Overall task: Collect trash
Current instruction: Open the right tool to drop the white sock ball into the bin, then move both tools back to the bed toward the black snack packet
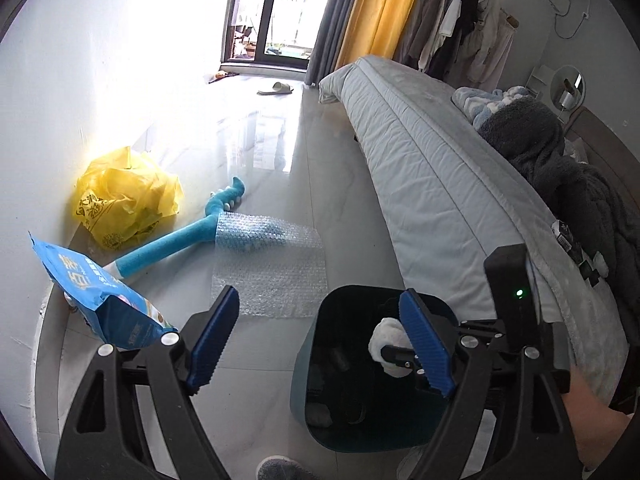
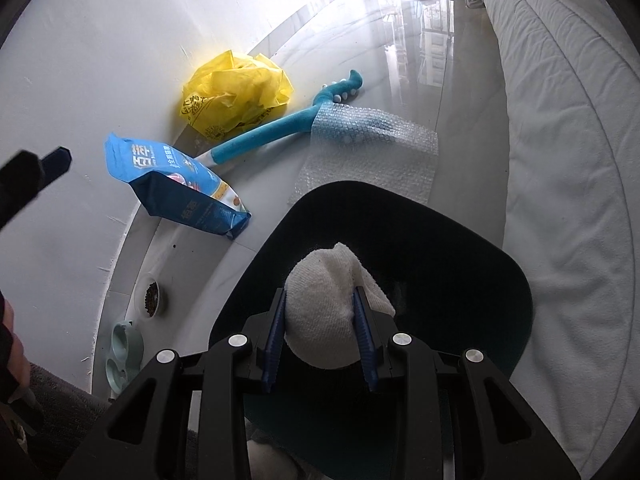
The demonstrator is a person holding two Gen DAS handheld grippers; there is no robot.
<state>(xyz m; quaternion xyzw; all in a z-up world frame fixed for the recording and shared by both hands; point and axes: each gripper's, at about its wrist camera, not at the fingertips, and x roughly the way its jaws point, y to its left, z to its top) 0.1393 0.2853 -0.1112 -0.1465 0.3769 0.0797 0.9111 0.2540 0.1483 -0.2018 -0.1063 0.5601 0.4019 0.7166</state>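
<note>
My right gripper [image 2: 320, 320] is shut on a crumpled white tissue wad [image 2: 324, 312] and holds it over the mouth of a dark teal trash bin [image 2: 460, 264]. In the left wrist view the same wad [image 1: 386, 334] and the right gripper [image 1: 400, 356] show above the bin [image 1: 312, 380]. My left gripper [image 1: 320, 336] is open and empty, above the floor at the bin's left. On the floor lie a bubble wrap sheet [image 1: 272, 272], a crumpled yellow plastic bag [image 1: 124, 196] and a blue food pouch [image 1: 108, 300].
A long blue plush toy [image 1: 176, 240] lies partly under the bubble wrap. A bed with a grey cover [image 1: 432, 184] runs along the right. The white wall [image 1: 60, 120] is on the left. Pet bowls [image 2: 148, 296] sit by the wall. A slipper [image 1: 276, 89] lies far off.
</note>
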